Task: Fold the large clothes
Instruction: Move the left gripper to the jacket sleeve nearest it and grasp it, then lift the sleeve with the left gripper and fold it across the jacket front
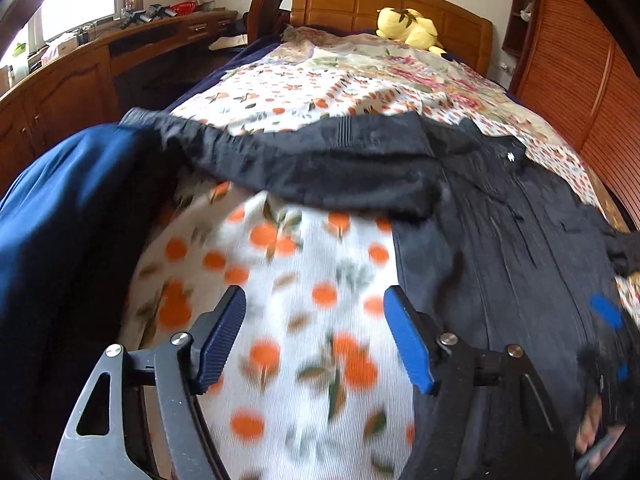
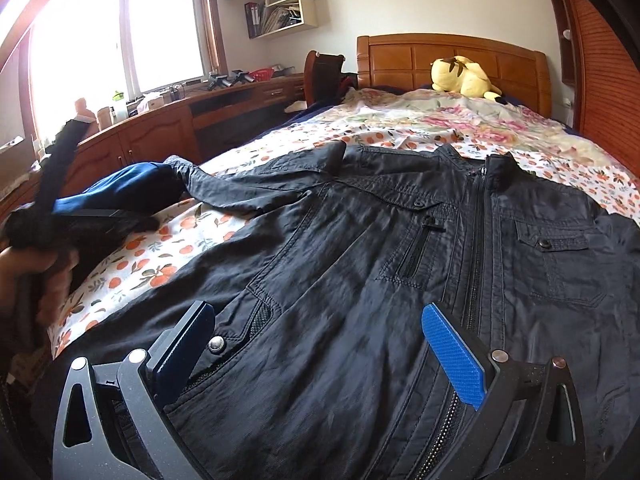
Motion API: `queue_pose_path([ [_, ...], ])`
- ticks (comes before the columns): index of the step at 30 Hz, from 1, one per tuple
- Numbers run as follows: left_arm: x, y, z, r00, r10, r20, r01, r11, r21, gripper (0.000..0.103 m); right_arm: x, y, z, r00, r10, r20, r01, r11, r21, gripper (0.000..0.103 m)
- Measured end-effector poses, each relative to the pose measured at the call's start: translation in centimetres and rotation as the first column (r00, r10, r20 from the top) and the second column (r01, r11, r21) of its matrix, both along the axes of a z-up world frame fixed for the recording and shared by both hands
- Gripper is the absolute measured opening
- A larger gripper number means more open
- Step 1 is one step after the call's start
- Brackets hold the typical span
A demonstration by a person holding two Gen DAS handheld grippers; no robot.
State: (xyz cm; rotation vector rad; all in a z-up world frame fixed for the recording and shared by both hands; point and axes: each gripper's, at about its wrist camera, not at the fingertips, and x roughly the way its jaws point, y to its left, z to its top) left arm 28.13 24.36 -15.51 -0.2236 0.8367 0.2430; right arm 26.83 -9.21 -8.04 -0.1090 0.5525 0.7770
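The black jacket [image 2: 400, 248] lies face up across the bed [image 2: 400, 128], a sleeve stretching toward the blue garment [image 2: 120, 184]. The left gripper [image 1: 316, 320] and right gripper [image 2: 320, 340] hover with jaws released, holding nothing. The slick fabric could slip or bunch; the blue garment crowds that sleeve.

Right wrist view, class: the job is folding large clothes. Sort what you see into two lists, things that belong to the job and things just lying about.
Belongs to the job:
black jacket
blue garment
left gripper, open
right gripper, open

Just lying about:
yellow plush toy
floral bedspread
wall shelf
cluttered desk
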Motion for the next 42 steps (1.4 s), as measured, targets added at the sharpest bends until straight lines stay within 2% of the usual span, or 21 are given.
queue_pose_path([
  [8,8.0,4.4,-0.4,0.994,0.108,0.014,-0.107,0.994,-0.022,0.072,0.7,1.9,-0.4,1.0,-0.007,0.0,0.007,1.0,0.0,0.103],
  [13,10.9,7.8,-0.7,0.982,0.189,0.016,-0.188,0.981,-0.057,0.072,1.1,2.2,-0.7,1.0,-0.013,-0.024,0.013,1.0,0.007,0.103],
  [19,13.2,11.1,-2.5,0.96,0.277,-0.028,-0.279,0.955,-0.1,0.07,0.9,2.3,-0.7,0.999,-0.008,-0.036,0.009,1.0,0.016,0.103],
  [20,13.4,11.5,-3.0,0.957,0.287,-0.039,-0.29,0.949,-0.121,0.067,0.9,2.3,-0.7,0.999,-0.007,-0.037,0.008,1.0,0.017,0.103],
  [22,13.7,12.4,-4.2,0.951,0.303,-0.068,-0.31,0.935,-0.172,0.052,0.9,2.3,-0.7,0.999,-0.003,-0.04,0.004,1.0,0.021,0.103],
  [24,13.6,12.7,-4.6,0.95,0.305,-0.066,-0.312,0.924,-0.222,0.025,0.9,2.3,-0.6,0.999,-0.002,-0.039,0.003,1.0,0.021,0.103],
  [26,13.4,12.4,-4.4,0.952,0.299,-0.058,-0.305,0.923,-0.233,0.012,1.0,2.4,-0.6,0.999,-0.003,-0.037,0.004,1.0,0.022,0.103],
  [29,13.7,10.2,-2.4,0.961,0.273,-0.048,-0.276,0.954,-0.118,0.006,1.0,2.3,-0.6,0.999,-0.005,-0.034,0.006,1.0,0.024,0.103],
  [32,13.2,6.5,1.7,0.979,0.205,0.021,-0.204,0.979,-0.019,0.006,0.9,2.2,-0.4,0.999,0.0,-0.035,0.001,1.0,0.028,0.103],
  [37,11.6,0.5,8.0,0.99,0.084,0.111,-0.087,0.996,0.026,0.006,0.6,1.0,0.2,0.999,0.028,-0.046,-0.025,0.998,0.051,0.103],
  [42,10.1,-7.0,12.5,0.985,-0.07,0.158,0.055,0.994,0.099,0.006,0.7,-2.0,1.6,0.999,-0.041,0.029,0.039,0.998,0.056,0.103],
])
